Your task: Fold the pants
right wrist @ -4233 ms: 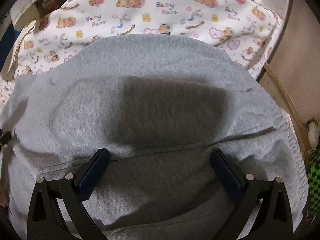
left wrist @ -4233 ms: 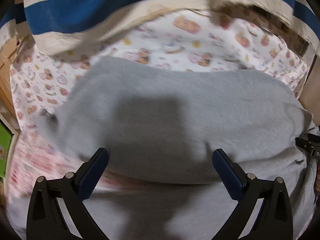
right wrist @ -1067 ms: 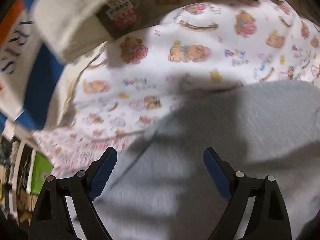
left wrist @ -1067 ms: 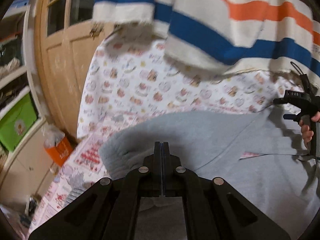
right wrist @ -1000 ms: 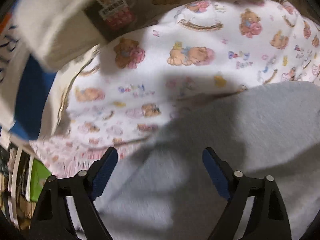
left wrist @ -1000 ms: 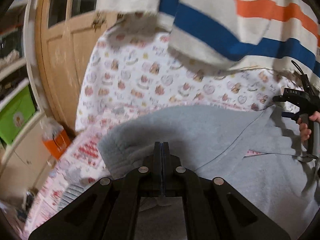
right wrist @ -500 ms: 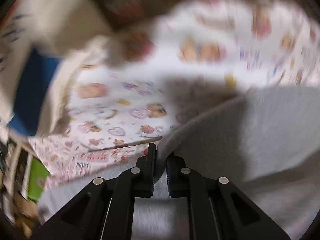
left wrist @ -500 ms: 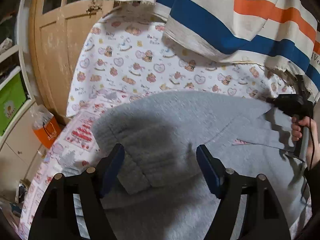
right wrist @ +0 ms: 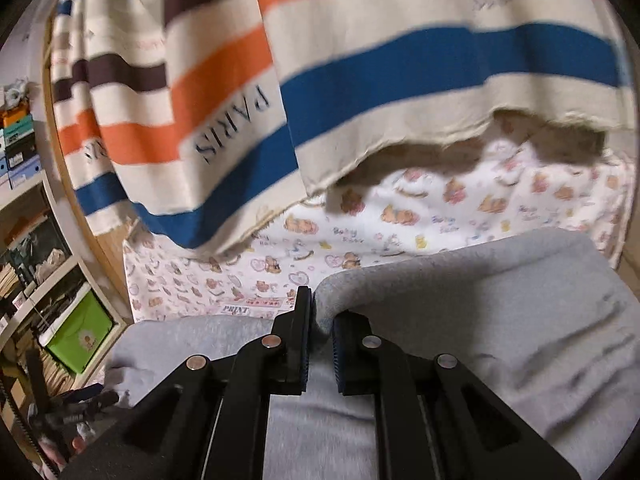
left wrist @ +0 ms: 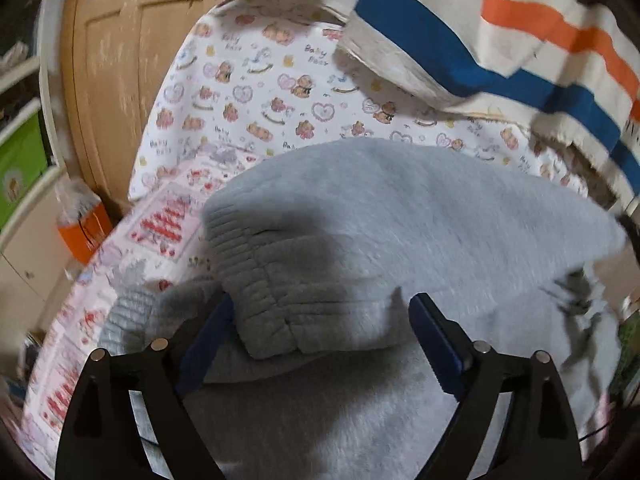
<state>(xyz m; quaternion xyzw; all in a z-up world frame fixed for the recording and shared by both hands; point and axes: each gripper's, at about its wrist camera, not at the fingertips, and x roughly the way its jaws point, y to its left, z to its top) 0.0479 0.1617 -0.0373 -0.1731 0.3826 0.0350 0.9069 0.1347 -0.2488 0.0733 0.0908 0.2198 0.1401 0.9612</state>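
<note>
On the bear-print sheet (left wrist: 256, 92), grey pants (left wrist: 400, 208): right gripper (right wrist: 320, 320) clamped on a fold, left gripper (left wrist: 320, 320) spread wide.

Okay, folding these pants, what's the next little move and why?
Probably carry the right hand-held gripper across to lay its pinched fold of the pants flat. It is shut on the grey edge, lifted, while the left hand-held gripper is open above the ribbed cuff.

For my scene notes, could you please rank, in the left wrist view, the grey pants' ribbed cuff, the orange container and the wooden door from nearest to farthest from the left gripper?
1. Grey pants' ribbed cuff: between the open fingers of the left gripper.
2. Orange container: off to the left, beside the bed.
3. Wooden door: upper left, behind the container.
</note>
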